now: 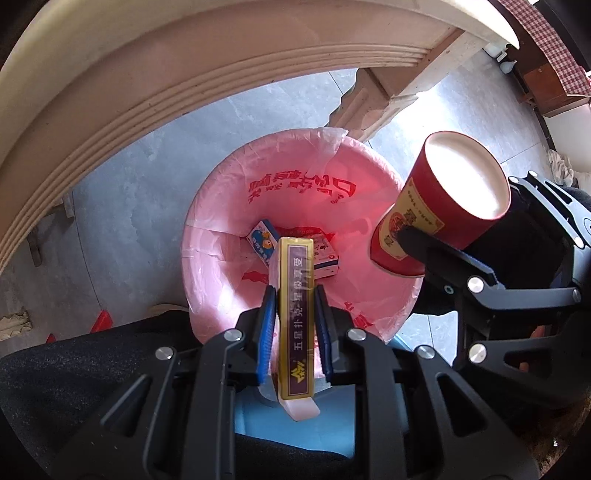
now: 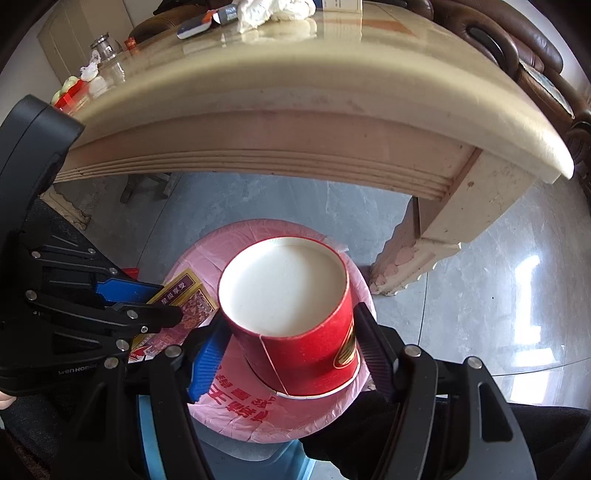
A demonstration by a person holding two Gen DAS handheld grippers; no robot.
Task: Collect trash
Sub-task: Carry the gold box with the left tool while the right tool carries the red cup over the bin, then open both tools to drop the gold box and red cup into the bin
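A trash bin lined with a pink bag (image 1: pixel 221 206) stands on the floor below both grippers; it also shows in the right wrist view (image 2: pixel 236 417). My left gripper (image 1: pixel 295 295) is shut on a yellow playing-card box (image 1: pixel 295 295) and holds it over the bin; the box also shows in the right wrist view (image 2: pixel 192 295). My right gripper (image 2: pixel 291 314) is shut on a red paper cup (image 2: pixel 306 347), held upside down over the bin's right rim; the cup shows in the left wrist view too (image 1: pixel 443 206). Two small printed cartons (image 1: pixel 262 240) lie in the bin.
A cream table's edge (image 2: pixel 295 122) arches over the bin, its carved leg (image 2: pixel 417 254) just right of it. On the tabletop lie crumpled white tissue (image 2: pixel 273 11), a jar (image 2: pixel 103 46) and other items. Grey tiled floor (image 1: pixel 122 206) surrounds the bin.
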